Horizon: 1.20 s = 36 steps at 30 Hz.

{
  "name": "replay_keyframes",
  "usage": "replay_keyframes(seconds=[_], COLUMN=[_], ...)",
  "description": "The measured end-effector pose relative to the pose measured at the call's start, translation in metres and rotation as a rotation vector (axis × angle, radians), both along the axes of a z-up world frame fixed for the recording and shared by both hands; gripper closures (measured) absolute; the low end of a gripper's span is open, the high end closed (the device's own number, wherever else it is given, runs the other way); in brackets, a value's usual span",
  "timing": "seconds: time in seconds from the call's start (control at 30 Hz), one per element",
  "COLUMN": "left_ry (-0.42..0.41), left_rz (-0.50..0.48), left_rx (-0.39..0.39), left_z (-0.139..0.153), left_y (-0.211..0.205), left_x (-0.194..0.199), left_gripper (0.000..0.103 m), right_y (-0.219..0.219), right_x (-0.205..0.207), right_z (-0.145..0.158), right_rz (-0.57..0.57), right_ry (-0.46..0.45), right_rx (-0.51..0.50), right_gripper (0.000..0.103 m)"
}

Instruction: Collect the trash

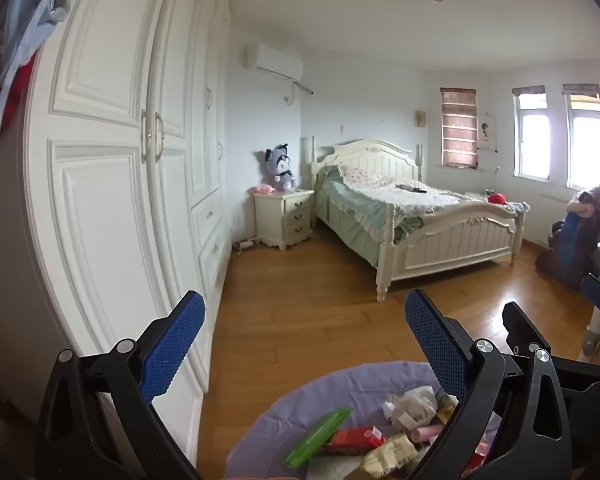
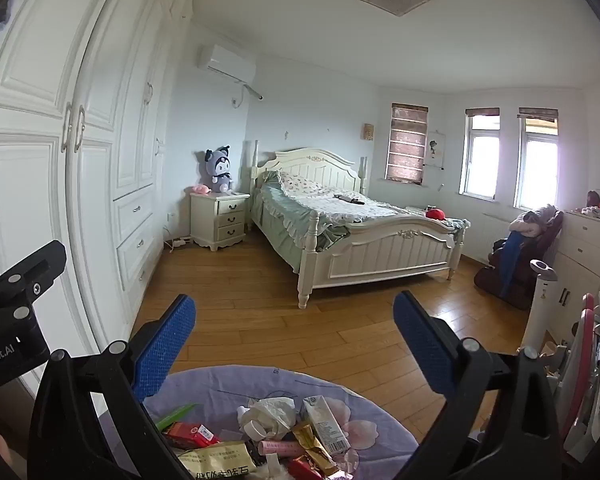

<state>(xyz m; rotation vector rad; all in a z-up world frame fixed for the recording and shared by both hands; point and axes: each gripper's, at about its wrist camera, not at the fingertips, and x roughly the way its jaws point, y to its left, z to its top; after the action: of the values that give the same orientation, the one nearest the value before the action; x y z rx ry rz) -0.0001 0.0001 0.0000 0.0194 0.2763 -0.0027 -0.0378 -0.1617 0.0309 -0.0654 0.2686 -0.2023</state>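
A round table under a lilac cloth [image 1: 284,412] [image 2: 372,412] sits just below both grippers. A pile of trash lies on it: a green wrapper [image 1: 320,436], a red box [image 1: 352,440] [image 2: 190,434], crumpled white paper [image 1: 414,402] [image 2: 266,412], a small drink carton [image 2: 326,424], a pink tube [image 2: 280,447] and a yellow packet [image 2: 216,460]. My left gripper [image 1: 304,340] is open and empty above the table's far edge. My right gripper [image 2: 294,340] is open and empty above the same pile. The right gripper's body shows at the right of the left wrist view.
A white wardrobe [image 1: 112,168] runs along the left. A cream bed [image 2: 360,232], a nightstand [image 2: 220,220] with a plush toy [image 2: 219,170], a chair heaped with clothes [image 2: 520,256] and a white dresser [image 2: 588,248] stand around a wooden floor [image 2: 260,304].
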Motion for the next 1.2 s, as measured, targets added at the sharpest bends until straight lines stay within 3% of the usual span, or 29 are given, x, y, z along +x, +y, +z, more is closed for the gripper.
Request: replay_keyframes(seconds=[0.53,0.87,1.2], left_ry=[0.006,0.011,0.048], left_rz=[-0.013,-0.01,-0.027], left_rx=[-0.006,-0.072,-0.054], left_z=[0.0,0.006,0.003], left_y=[0.001,0.007,0.01], left_x=[0.002,-0.007,-0.002], left_gripper=[0.004,0.004,0.004], right_y=[0.0,-0.005,-0.006], right_x=[0.0,-0.003,-0.004], right_z=[0.0,-0.009,-0.01], right_rz=[-0.001,-0.005,-0.006], right_ry=[0.004,0.009,0.026], right_rx=[-0.005,-0.008,0.0], right_gripper=[0.005,0.005,0.005])
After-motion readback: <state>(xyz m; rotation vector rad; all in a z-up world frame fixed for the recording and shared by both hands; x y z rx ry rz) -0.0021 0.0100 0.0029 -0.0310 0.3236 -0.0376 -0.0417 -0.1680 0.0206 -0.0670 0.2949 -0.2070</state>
